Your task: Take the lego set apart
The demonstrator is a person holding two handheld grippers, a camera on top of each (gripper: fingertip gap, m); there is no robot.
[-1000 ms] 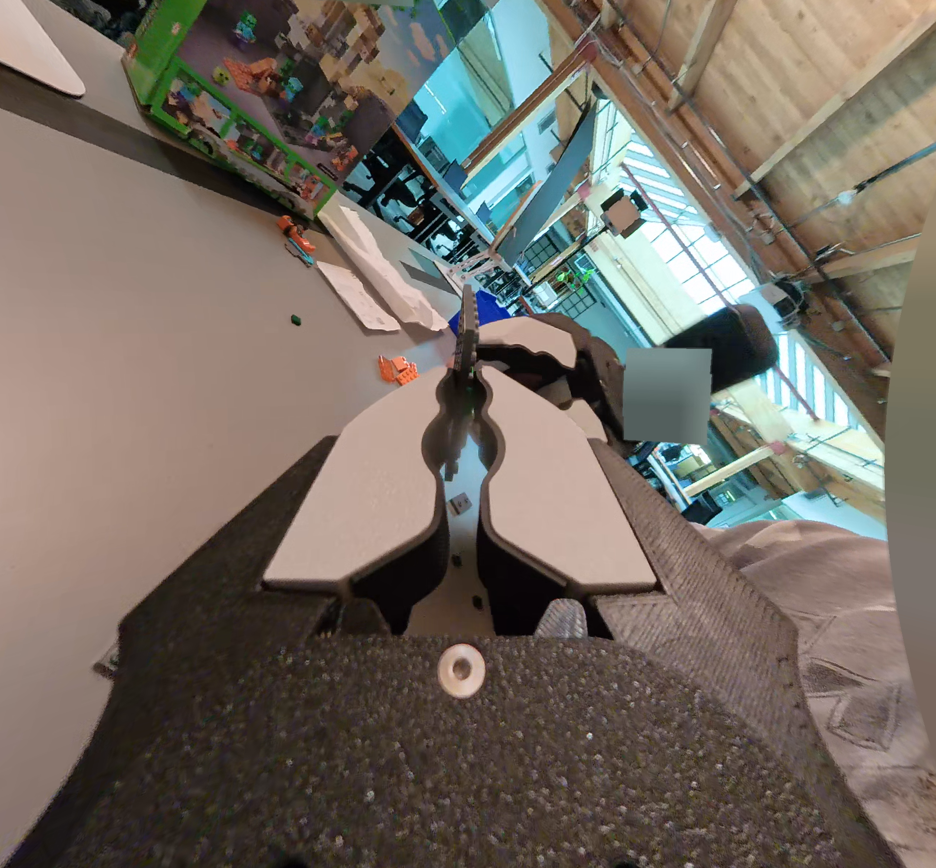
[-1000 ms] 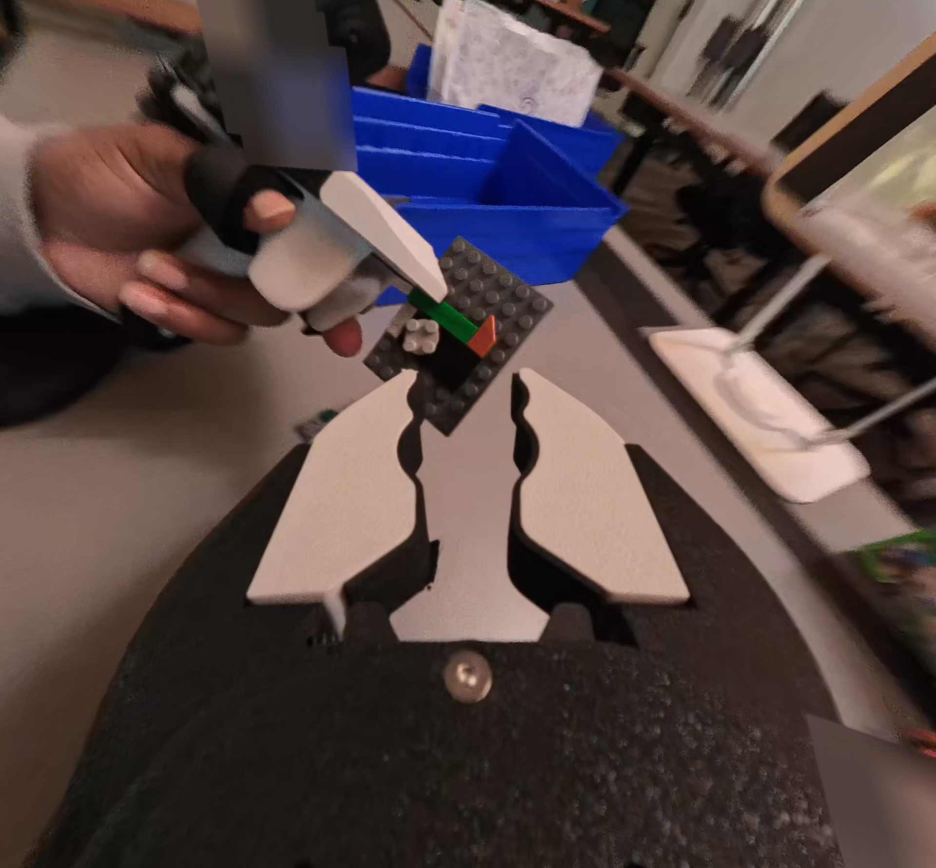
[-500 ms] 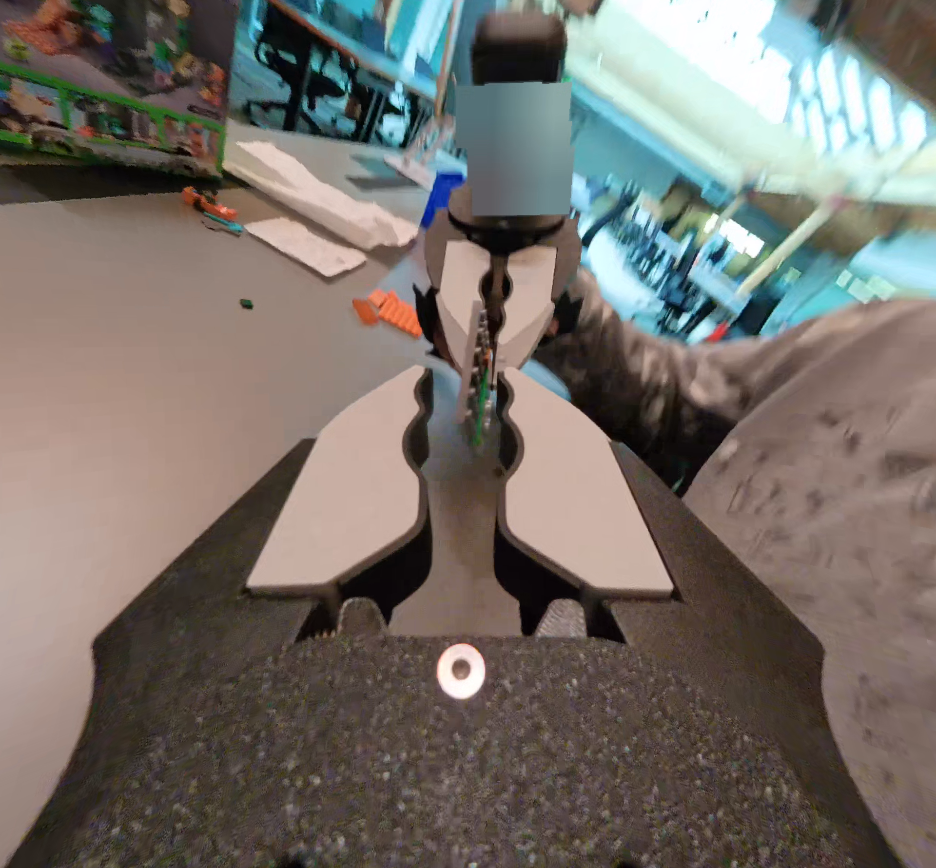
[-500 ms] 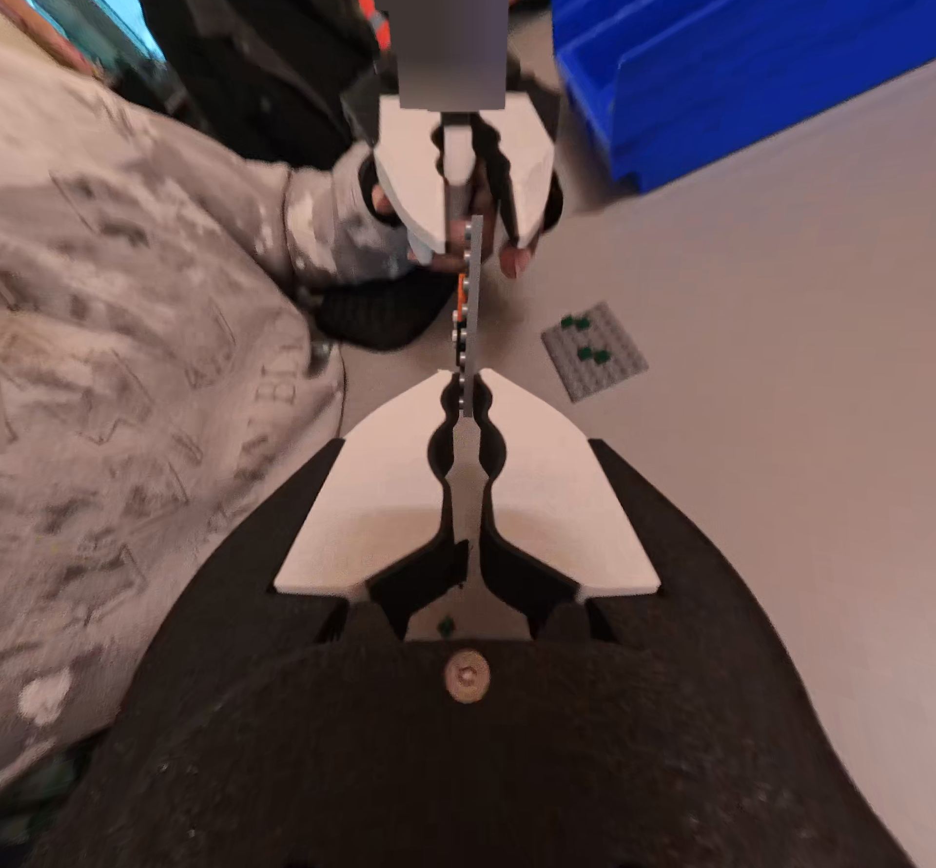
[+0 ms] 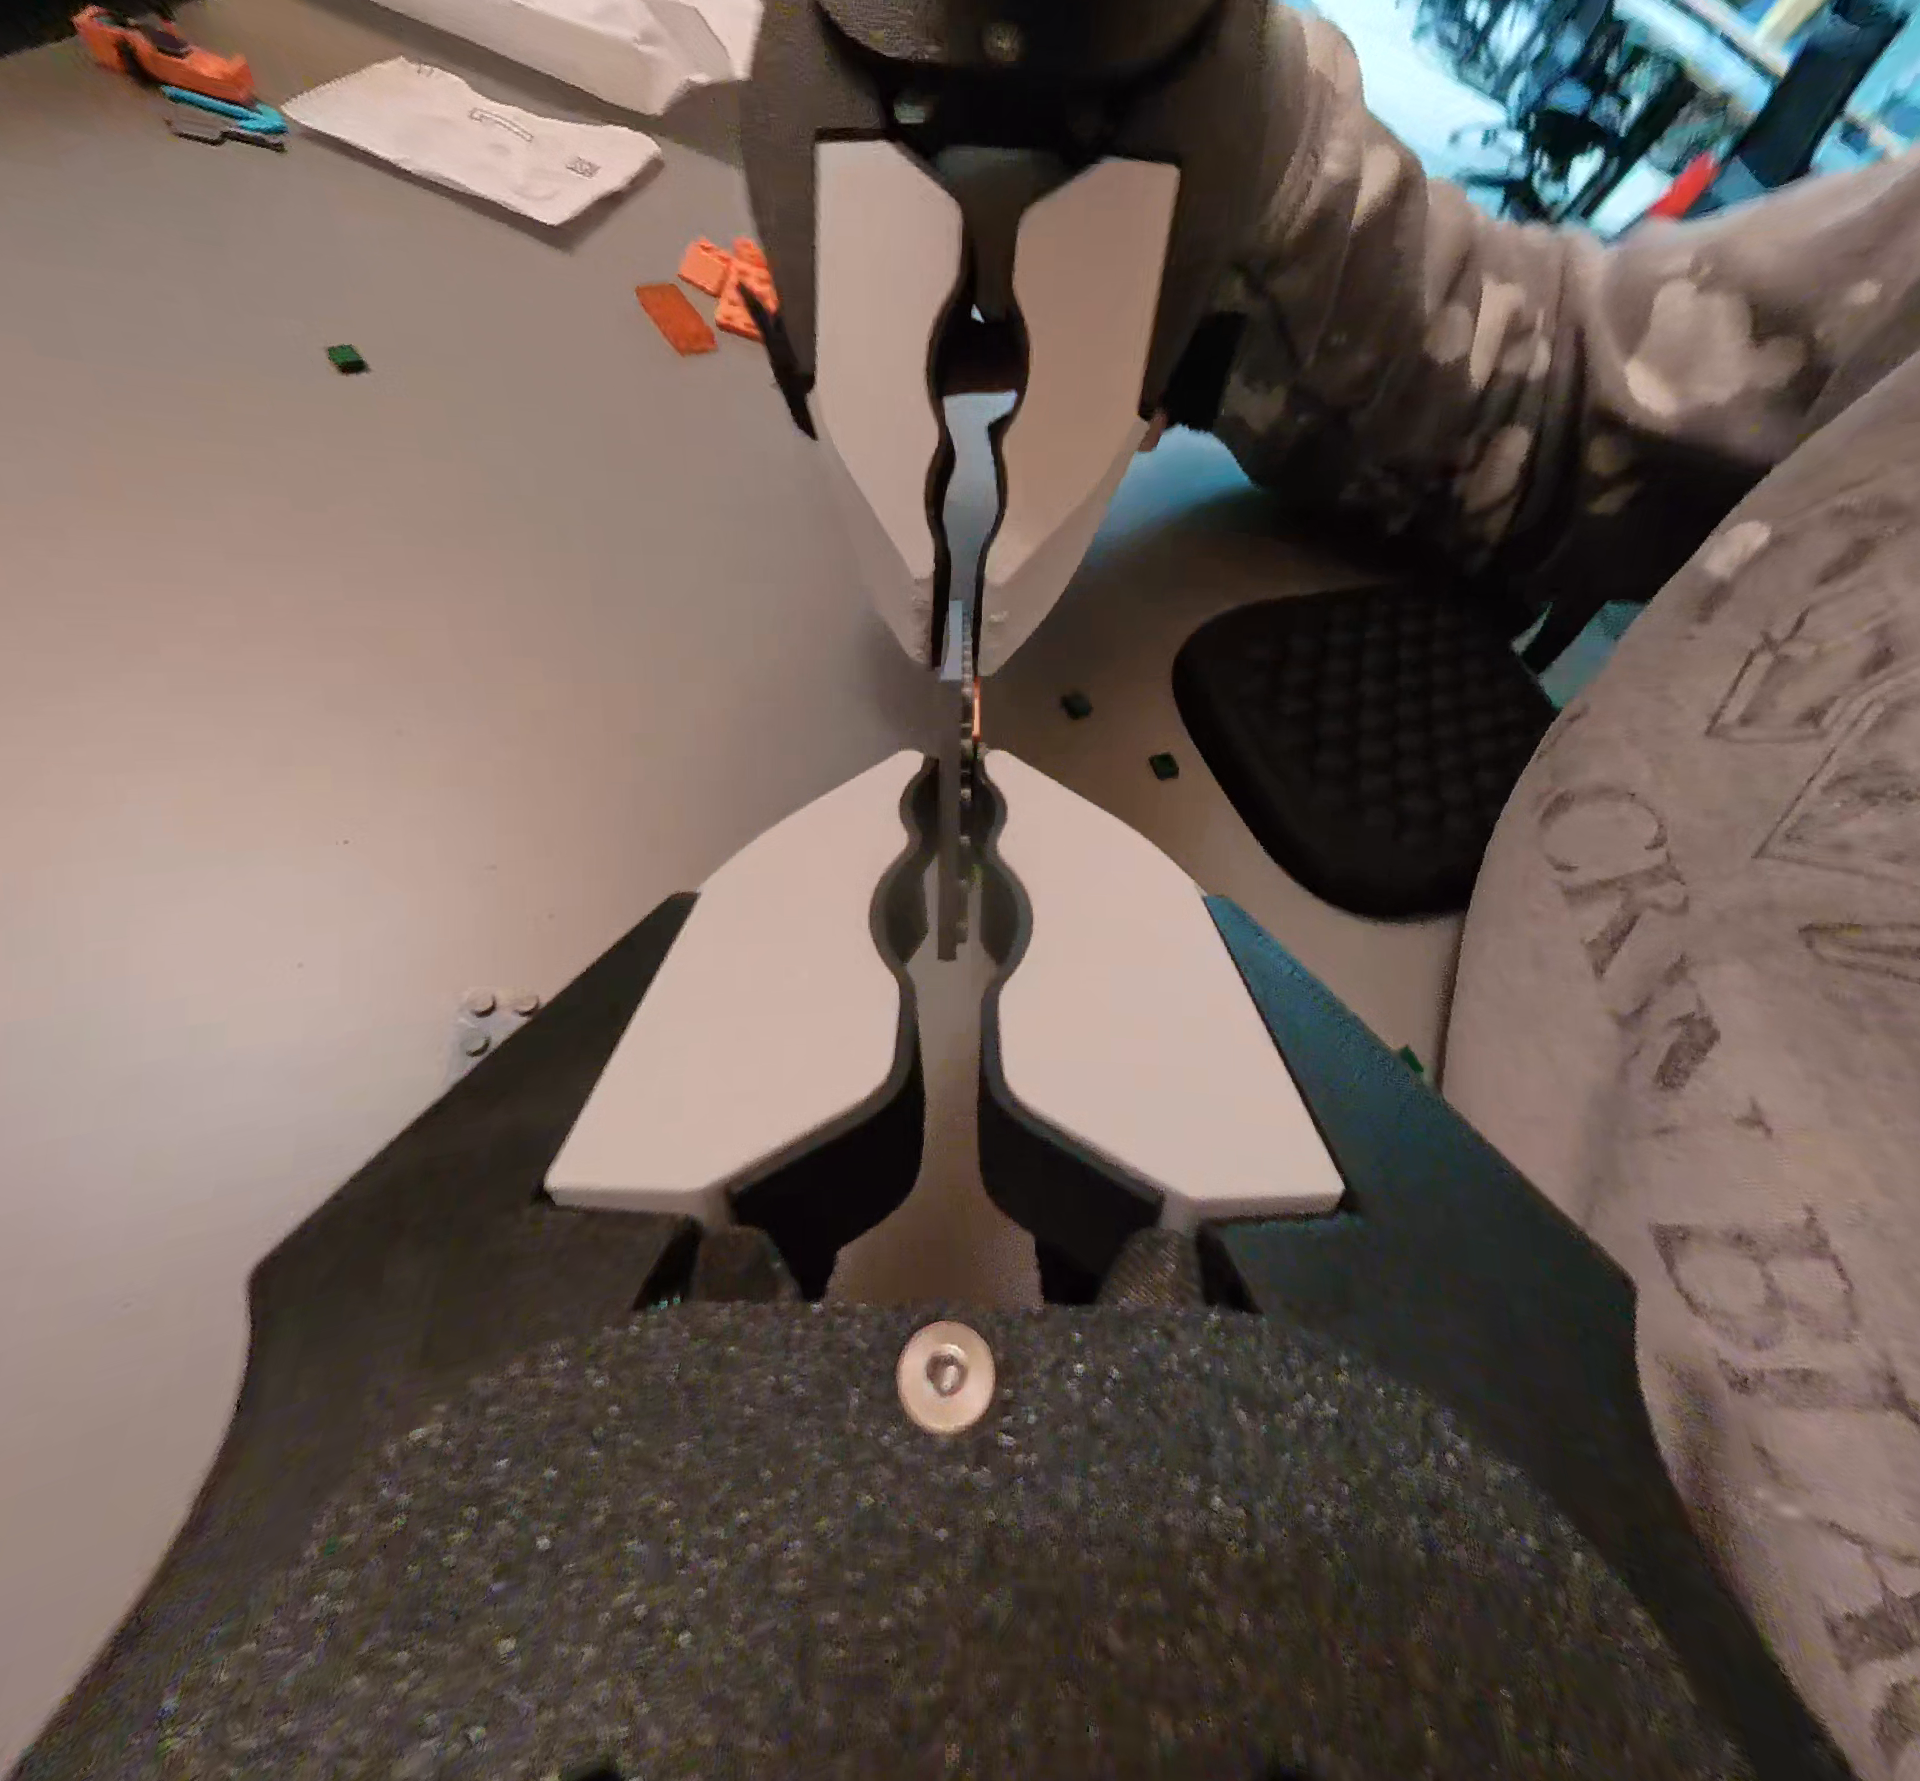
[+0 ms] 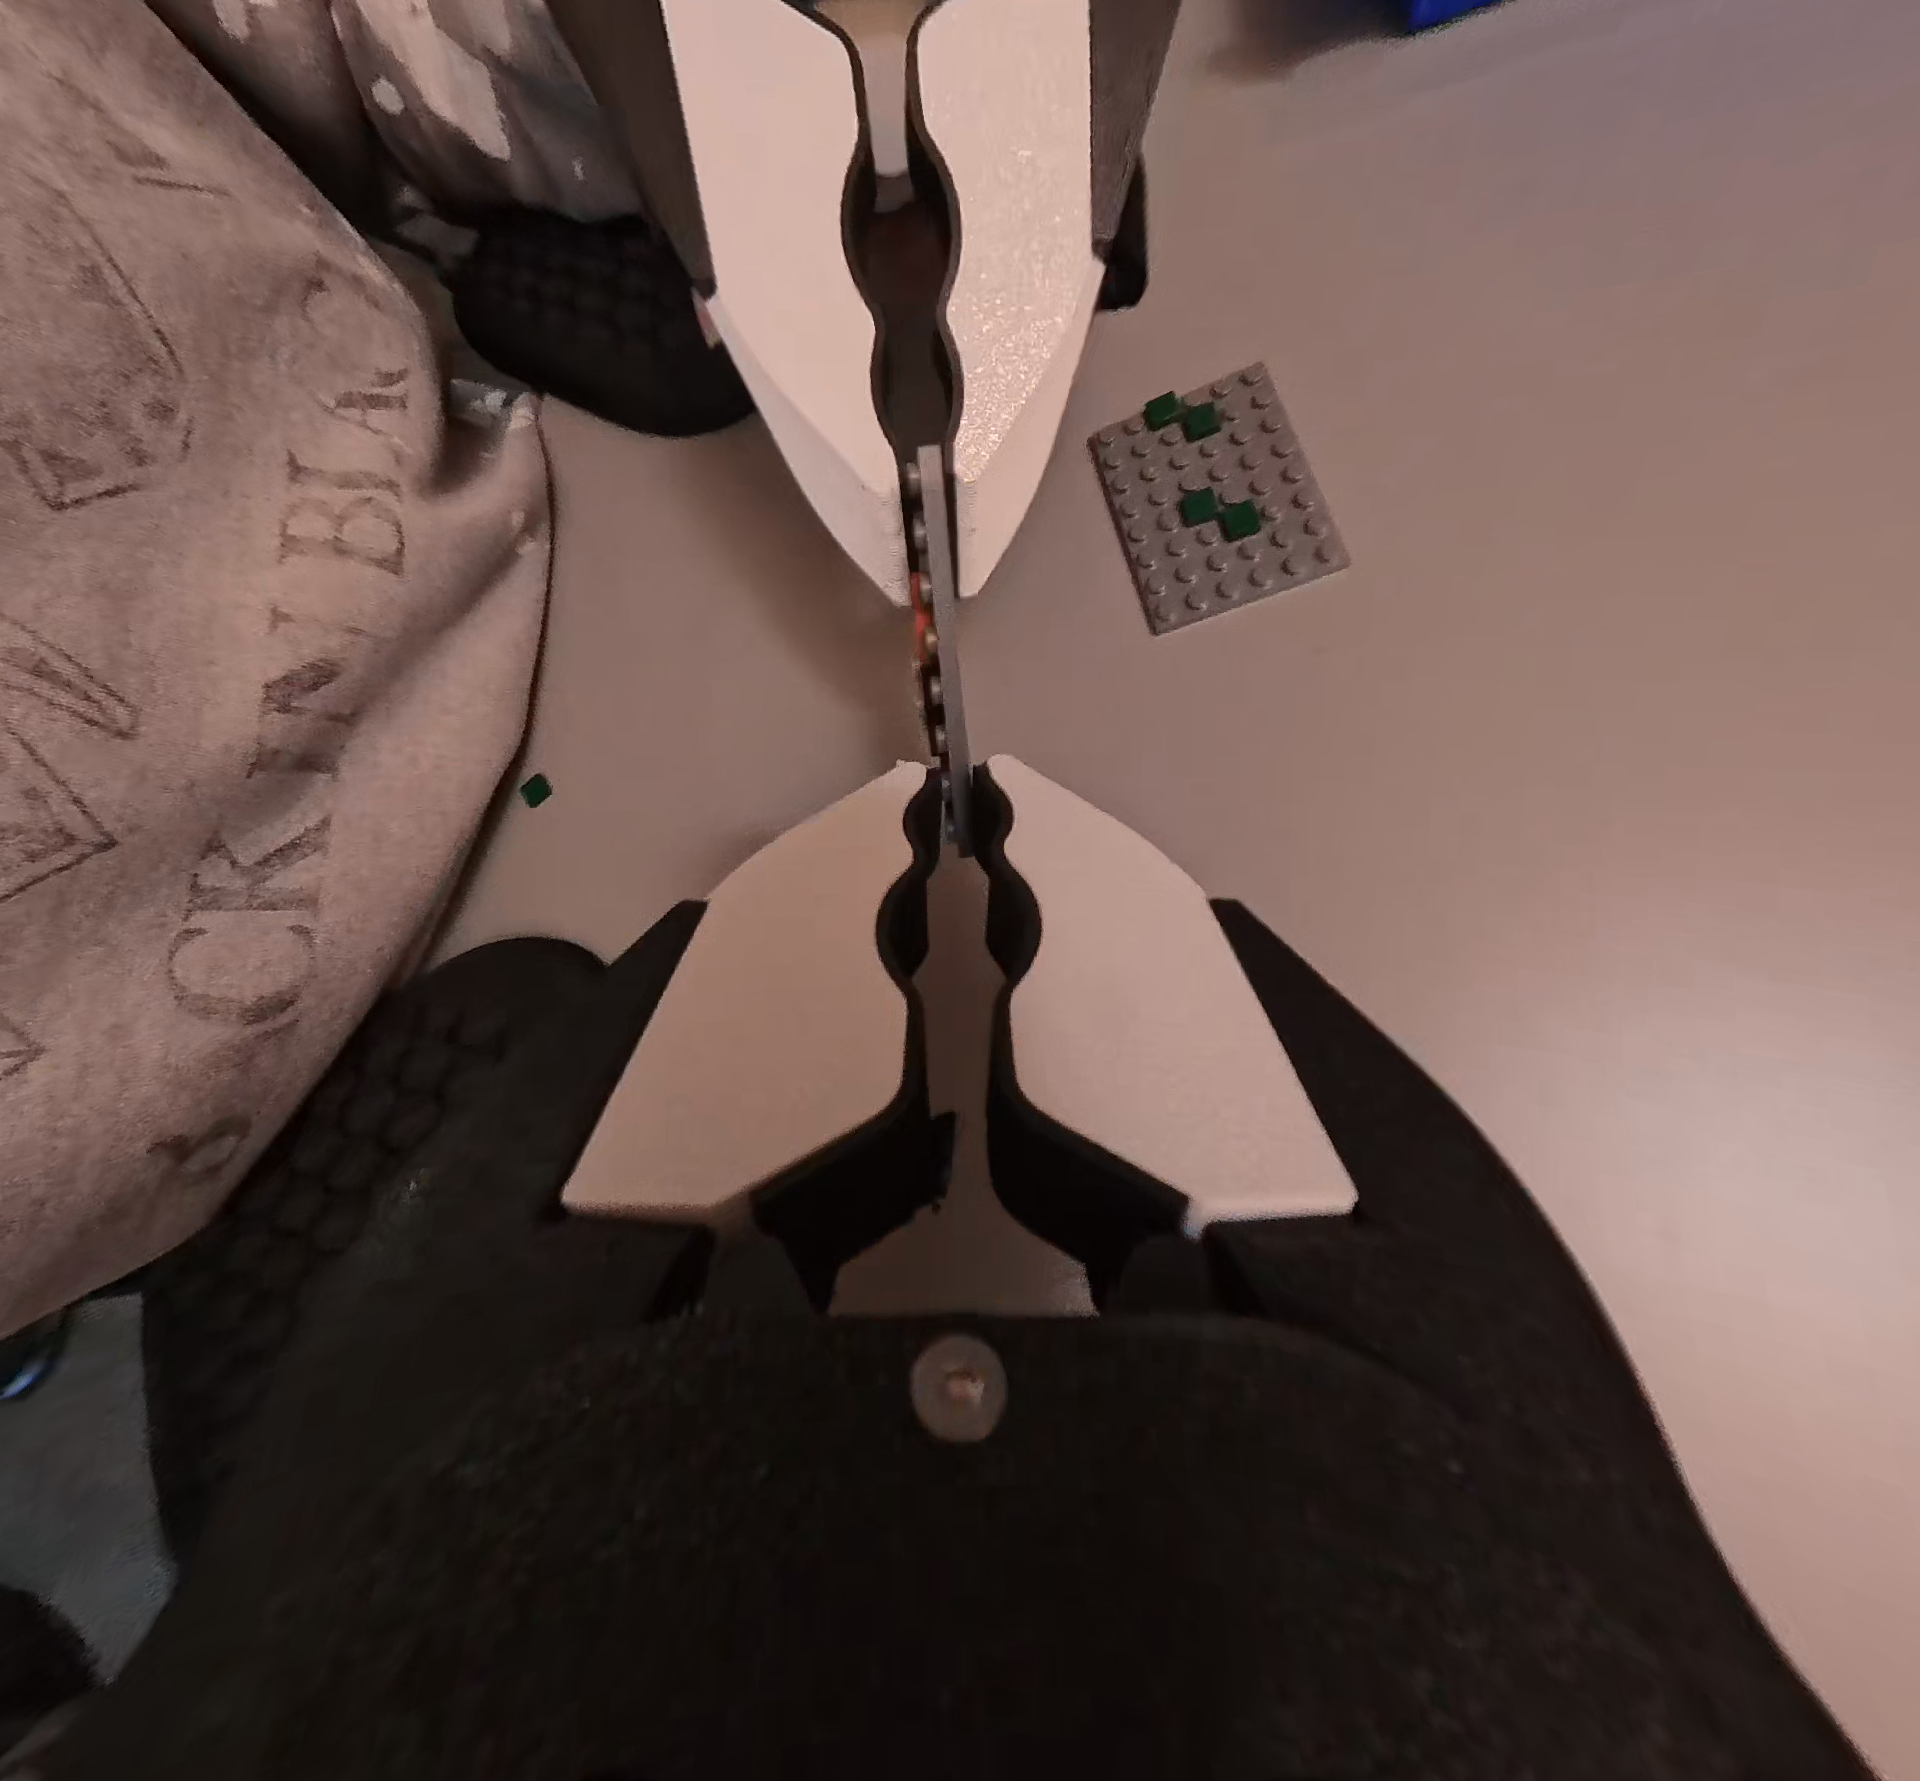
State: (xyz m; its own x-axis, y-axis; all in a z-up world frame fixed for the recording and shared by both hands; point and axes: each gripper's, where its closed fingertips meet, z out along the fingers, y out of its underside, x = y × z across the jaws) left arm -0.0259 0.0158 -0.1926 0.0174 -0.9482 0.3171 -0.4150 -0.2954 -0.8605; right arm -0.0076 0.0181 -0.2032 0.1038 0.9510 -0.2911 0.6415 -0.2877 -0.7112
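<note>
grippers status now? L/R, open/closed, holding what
Left gripper: closed on one end of the dark lego plate.
Right gripper: closed on the plate's other end.

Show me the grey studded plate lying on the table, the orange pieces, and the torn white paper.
grey studded plate (image 6: 1221, 510): right wrist view, middle of its studded top.
orange pieces (image 5: 717, 292): left wrist view, middle of the small pile.
torn white paper (image 5: 468, 133): left wrist view, centre of the flat sheet.

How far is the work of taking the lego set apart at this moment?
Partly done: loose orange pieces and small green pieces already lie on the table. In hand: the left gripper and right gripper pinch opposite ends of the dark plate. Left: its attached pieces, and the grey plate with green tiles.
</note>
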